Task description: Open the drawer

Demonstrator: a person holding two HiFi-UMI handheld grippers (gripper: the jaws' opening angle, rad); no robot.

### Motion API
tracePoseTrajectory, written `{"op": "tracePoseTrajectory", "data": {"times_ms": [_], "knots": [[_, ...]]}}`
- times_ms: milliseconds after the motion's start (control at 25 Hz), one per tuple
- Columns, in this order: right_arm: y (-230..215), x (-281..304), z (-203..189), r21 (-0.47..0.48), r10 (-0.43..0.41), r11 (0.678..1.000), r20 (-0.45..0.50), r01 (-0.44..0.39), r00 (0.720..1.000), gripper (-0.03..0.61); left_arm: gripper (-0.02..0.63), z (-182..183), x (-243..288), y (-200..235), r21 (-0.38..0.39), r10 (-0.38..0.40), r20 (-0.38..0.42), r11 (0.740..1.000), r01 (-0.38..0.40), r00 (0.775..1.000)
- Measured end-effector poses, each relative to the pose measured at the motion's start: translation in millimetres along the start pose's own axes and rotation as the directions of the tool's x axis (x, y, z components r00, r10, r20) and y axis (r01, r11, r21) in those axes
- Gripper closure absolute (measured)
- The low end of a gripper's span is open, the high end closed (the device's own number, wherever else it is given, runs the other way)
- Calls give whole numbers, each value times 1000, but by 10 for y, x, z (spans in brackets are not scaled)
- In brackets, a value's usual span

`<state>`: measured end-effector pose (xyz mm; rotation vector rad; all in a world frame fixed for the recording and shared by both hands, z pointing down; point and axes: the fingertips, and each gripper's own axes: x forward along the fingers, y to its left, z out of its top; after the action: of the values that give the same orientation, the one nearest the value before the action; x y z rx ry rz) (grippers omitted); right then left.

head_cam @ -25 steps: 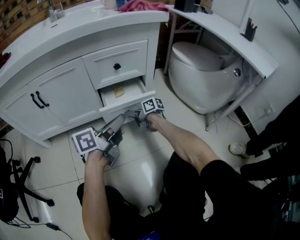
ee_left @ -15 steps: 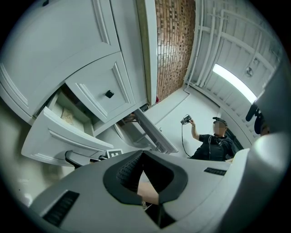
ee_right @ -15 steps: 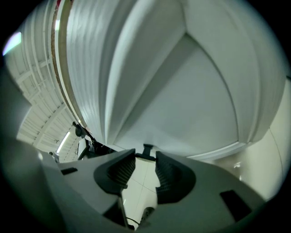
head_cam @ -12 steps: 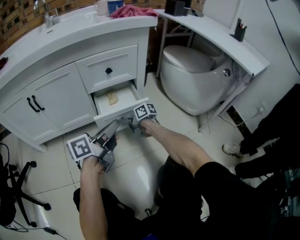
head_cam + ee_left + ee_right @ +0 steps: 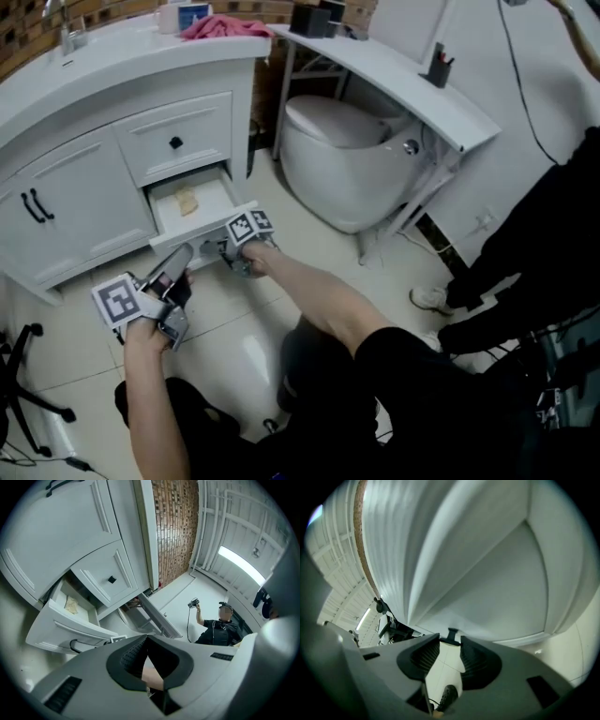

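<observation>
The white vanity cabinet [image 5: 75, 141] filled the upper left of the head view, its left end cut off by the frame. Beside it stood the toilet [image 5: 342, 159], under a long white shelf [image 5: 394, 75]. A bystander in dark clothes [image 5: 544, 234] was cropped by the right edge, with only a pale shoe [image 5: 429, 299] shown plainly. The left gripper view alone showed a far-off person [image 5: 213, 631] with one arm raised. Whether this was the same bystander could not be told.

The drawer [image 5: 199, 228], the lower of two on the cabinet's toilet side, stood pulled partway out near the floor. The right gripper view showed only its pale drawer front [image 5: 487, 573], very close, and nothing of the inside.

The right gripper [image 5: 216, 247] reached the drawer front. From above, its body and marker cube hid the handle. Its own view showed the jaws clamped on the black handle [image 5: 452, 636], which spanned the gap between the ribbed pads at their tips.

The left gripper [image 5: 181, 253] hung just beside it, clear of the drawer. Its own view showed the jaw tips brought together on nothing, with a bit of bare arm visible below them.

The upper drawer carried a small black knob [image 5: 175, 142]. A tan scrap [image 5: 186, 201] lay inside the open drawer, too small to identify.
</observation>
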<state>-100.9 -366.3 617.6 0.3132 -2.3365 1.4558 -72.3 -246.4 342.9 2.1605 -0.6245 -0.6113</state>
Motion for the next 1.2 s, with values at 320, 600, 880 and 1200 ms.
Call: {"op": "tracePoseTrajectory", "data": {"times_ms": [320,600,880,1200], "knots": [[-42,-66,-111,23,-43,999,-19,44,999,430,624,-139,-283,261,5,178,-27,984,-178,984],[-23,-93,-187,-2,-64,998,-47,64,997,431,624,-142,-361,146,5,171,-2,985,-171,985],[-27,-103,-173,12,-112,994,-15,113,994,426,624,-179,-408,87,15,183,-1,983,-183,983],[-38,-245,-234,64,-116,991,-23,117,993,422,624,-199,-394,-4,27,153,1,988,-153,988]]}}
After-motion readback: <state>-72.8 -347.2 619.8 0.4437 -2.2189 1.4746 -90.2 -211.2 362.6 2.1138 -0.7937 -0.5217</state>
